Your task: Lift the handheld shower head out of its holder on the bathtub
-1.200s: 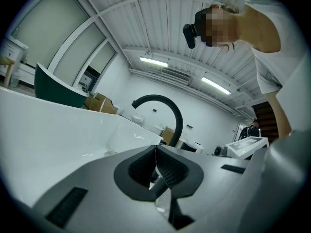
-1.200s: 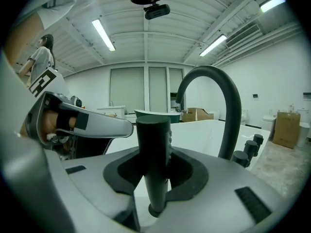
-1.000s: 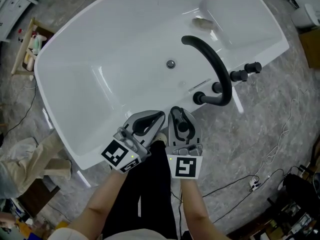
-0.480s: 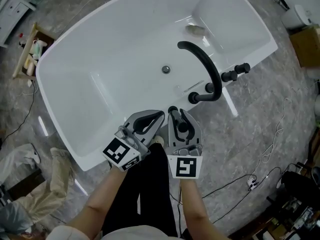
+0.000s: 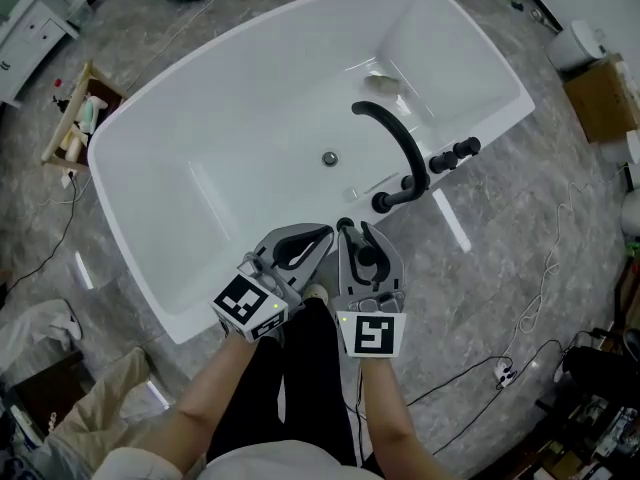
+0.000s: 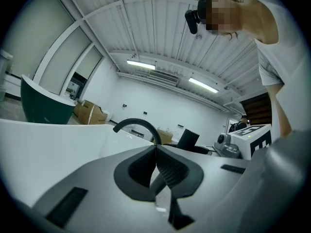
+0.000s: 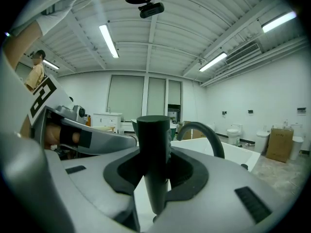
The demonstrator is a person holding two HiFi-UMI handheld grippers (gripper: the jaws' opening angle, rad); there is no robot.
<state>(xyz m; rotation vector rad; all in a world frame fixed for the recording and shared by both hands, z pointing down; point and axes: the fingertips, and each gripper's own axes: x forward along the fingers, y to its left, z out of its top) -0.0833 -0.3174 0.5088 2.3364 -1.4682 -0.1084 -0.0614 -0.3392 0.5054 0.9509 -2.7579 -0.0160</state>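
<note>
Your right gripper (image 5: 358, 240) is clamped on the handheld shower head (image 7: 153, 144), a dark stick standing upright between its pads, at lower centre of the head view over the bathtub's (image 5: 200, 128) near rim. Your left gripper (image 6: 156, 149), just beside it, is closed on nothing. The shaft looks rigid, smooth, probably slick and light; grip mid-shaft, squarely.

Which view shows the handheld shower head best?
Right gripper view: the shower head fills the centre, clamped in the right gripper. Head view shows only its dark tip; left gripper view, nothing certain.
</note>
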